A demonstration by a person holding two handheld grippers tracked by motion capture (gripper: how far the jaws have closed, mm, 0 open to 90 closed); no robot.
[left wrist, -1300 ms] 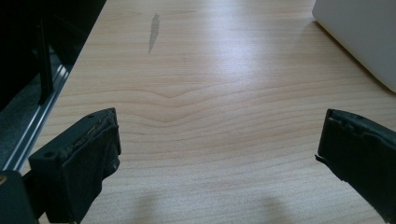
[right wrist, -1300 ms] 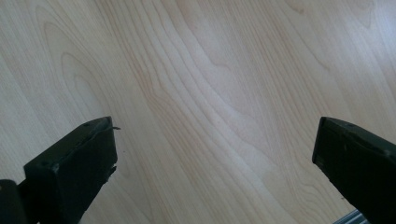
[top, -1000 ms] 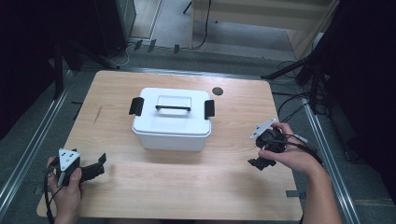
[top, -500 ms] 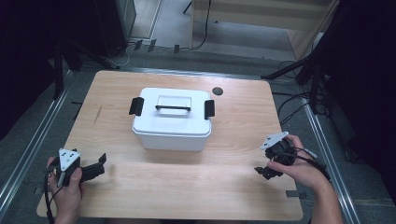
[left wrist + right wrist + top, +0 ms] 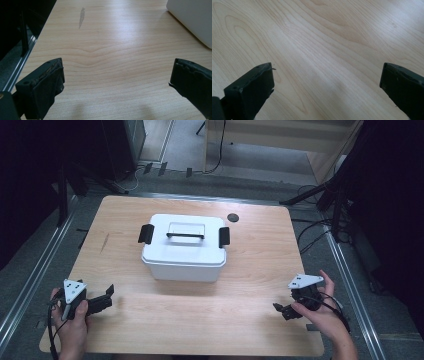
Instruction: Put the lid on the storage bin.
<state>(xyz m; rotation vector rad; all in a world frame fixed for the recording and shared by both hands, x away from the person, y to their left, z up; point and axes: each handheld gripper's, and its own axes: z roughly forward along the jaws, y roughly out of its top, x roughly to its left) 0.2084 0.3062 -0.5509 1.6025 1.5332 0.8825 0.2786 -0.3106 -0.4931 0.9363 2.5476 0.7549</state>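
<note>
A white lidded box (image 5: 182,247) with black side clasps and a black top handle stands in the middle of the wooden table (image 5: 260,250). My left gripper (image 5: 106,298) rests near the front left corner, held in a hand, its jaws open and empty. In the left gripper view its jaws stand wide apart over bare wood (image 5: 115,62), with a corner of the white box (image 5: 192,20) at the upper right. My right gripper (image 5: 281,310) sits low at the front right, open and empty. The right gripper view has bare table (image 5: 324,50) between the spread jaws.
A small dark round mark (image 5: 232,217) lies on the table behind the box. Metal rails (image 5: 35,275) run along both sides of the table. Cables (image 5: 312,232) and stand legs lie on the floor at the back and right.
My right gripper has drawn back and down from beside the box toward the front right corner of the table. The left gripper has stayed put.
</note>
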